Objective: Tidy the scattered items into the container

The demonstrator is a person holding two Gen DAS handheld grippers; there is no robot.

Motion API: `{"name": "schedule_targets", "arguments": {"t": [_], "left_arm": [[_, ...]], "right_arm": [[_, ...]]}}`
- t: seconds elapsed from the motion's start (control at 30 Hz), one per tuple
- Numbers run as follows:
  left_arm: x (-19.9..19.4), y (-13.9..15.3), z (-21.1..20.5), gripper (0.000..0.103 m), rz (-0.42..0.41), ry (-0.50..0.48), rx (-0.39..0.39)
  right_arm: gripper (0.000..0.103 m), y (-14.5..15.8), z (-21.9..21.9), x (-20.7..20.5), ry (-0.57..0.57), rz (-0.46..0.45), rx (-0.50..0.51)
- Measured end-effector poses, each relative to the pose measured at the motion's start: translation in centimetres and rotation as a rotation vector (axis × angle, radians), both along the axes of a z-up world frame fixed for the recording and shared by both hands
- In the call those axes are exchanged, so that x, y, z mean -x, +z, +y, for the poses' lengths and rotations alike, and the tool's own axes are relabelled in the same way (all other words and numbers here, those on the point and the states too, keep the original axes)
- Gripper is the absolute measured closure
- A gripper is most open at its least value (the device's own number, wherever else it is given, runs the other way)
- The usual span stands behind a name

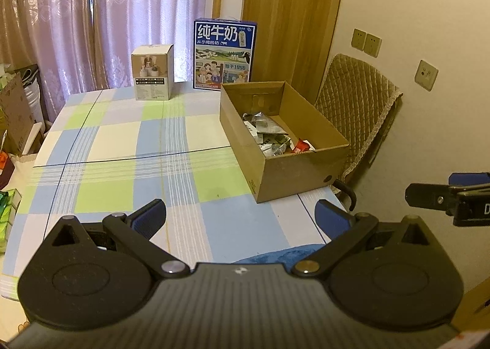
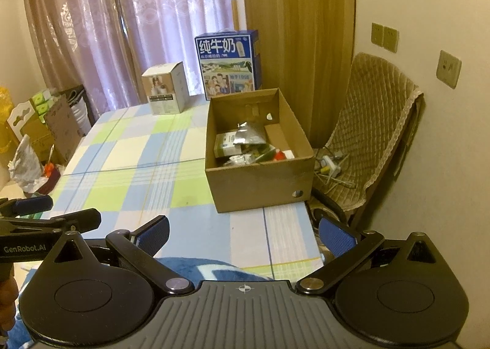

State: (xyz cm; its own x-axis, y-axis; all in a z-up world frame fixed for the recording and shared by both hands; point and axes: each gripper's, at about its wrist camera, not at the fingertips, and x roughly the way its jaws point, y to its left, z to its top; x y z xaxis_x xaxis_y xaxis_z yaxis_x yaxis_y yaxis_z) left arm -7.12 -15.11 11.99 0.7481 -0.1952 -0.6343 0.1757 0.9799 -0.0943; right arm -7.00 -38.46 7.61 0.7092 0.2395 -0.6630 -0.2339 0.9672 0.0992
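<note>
With both the left tool [image 1: 240, 220] and right tool [image 2: 243, 234] wide and empty, you risk nudging the cardboard box [image 2: 260, 183] off the surface's [image 2: 128, 159] edge.

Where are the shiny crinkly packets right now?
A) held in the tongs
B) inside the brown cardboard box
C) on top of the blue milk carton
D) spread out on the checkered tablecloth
B, the silvery packets lie inside the open cardboard box on the table, while both the left tongs and the right tongs are open and hold nothing.
</note>
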Motion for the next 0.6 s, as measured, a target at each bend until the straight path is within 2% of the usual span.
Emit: {"name": "schedule_targets", "arguments": {"t": [0.6], "left_arm": [[-0.09, -0.65, -0.16, 0.001, 0.001, -0.006, 0.015]], "right_arm": [[0.002, -0.57, -0.22, -0.32, -0.002, 0.014, -0.001]]}}
